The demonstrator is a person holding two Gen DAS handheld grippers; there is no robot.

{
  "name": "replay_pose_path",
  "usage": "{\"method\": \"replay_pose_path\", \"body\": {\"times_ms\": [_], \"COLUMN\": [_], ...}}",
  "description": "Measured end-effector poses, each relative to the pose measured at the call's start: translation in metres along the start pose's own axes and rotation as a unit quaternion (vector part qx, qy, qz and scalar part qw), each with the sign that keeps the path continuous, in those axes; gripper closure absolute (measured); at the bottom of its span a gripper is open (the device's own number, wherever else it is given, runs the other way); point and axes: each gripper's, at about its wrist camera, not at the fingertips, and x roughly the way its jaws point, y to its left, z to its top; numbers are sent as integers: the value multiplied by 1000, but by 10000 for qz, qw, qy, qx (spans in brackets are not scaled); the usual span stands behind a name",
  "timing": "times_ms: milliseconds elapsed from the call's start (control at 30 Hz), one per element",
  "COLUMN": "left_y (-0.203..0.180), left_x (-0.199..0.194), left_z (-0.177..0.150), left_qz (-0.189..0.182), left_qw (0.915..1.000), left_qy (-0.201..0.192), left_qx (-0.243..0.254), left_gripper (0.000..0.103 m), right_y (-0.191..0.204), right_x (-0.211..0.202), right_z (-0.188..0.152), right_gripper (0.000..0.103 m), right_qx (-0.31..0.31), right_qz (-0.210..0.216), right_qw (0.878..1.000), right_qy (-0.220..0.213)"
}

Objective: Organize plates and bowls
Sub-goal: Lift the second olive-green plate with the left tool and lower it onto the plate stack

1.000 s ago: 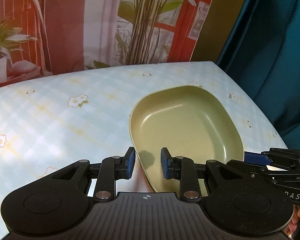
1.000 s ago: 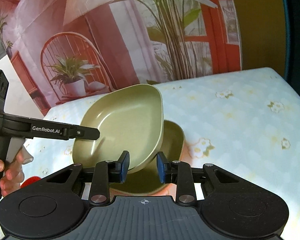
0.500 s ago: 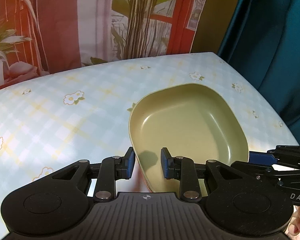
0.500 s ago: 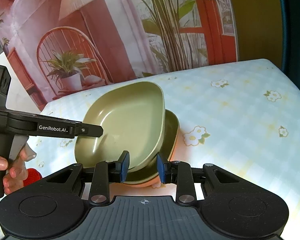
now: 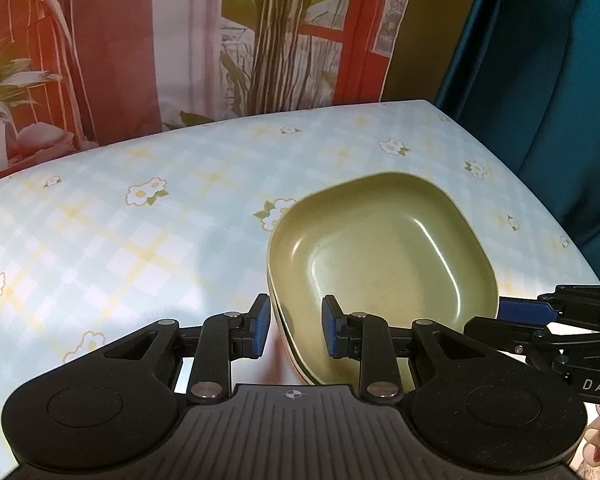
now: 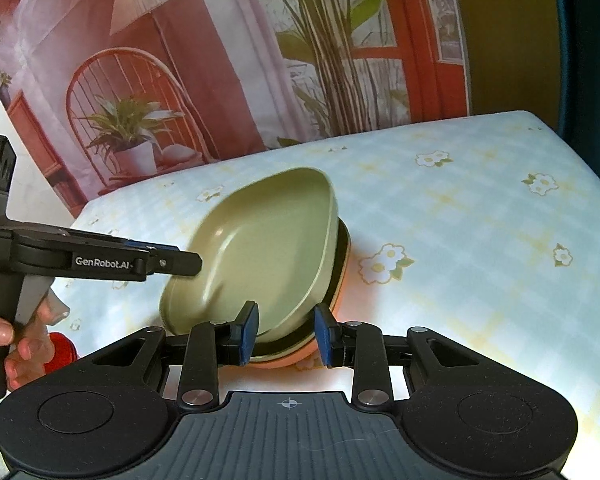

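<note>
A green rounded-square plate lies on top of a stack of plates on the flowered tablecloth; it also shows in the right wrist view. Below it are another green plate and an orange one. My left gripper is open, its pads on either side of the plate's near rim without pinching it. My right gripper is open too, straddling the rim on the opposite side. The top plate still sits slightly tilted on the stack.
The table has a light blue checked cloth with daisies; its right edge meets a dark teal curtain. A printed backdrop hangs behind. A red object lies near the hand at the left in the right wrist view.
The green plate has come down from a raised tilt onto the stack. Both grippers' jaws have widened and let go of its rim.
</note>
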Motion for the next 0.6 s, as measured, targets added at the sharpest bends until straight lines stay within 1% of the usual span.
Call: {"method": "replay_pose_path", "body": {"times_ms": [100,267,400,467,533,600], "left_y": [0,1,2,3,4,4], "left_x": [-1,-1,-1,-2,-3,-3], "left_z": [-1,-2,-3,-4,-3,-4], "left_qz": [3,11,-15,-21,-22,-29], "left_qw": [10000,10000,10000,9999,9999,9999], "left_qy": [-18,-37,-65,-66,-70,-77], "left_qx": [-17,-30,-66,-77,-86,-105], "left_gripper": [74,74,74,74,74,74], "right_y": [-2,1,-2,-5,-6,-7], "right_x": [-1,-6,-8,-5,-2,2], "right_z": [0,1,6,8,9,8], "right_gripper": [74,74,73,75,78,90], "right_qx": [-2,-321,-313,-329,-317,-321], "right_qz": [8,-154,-225,-250,-265,-255], "right_qw": [10000,9993,9991,9989,9990,9991], "right_qy": [-2,-119,-196,-214,-195,-136]}}
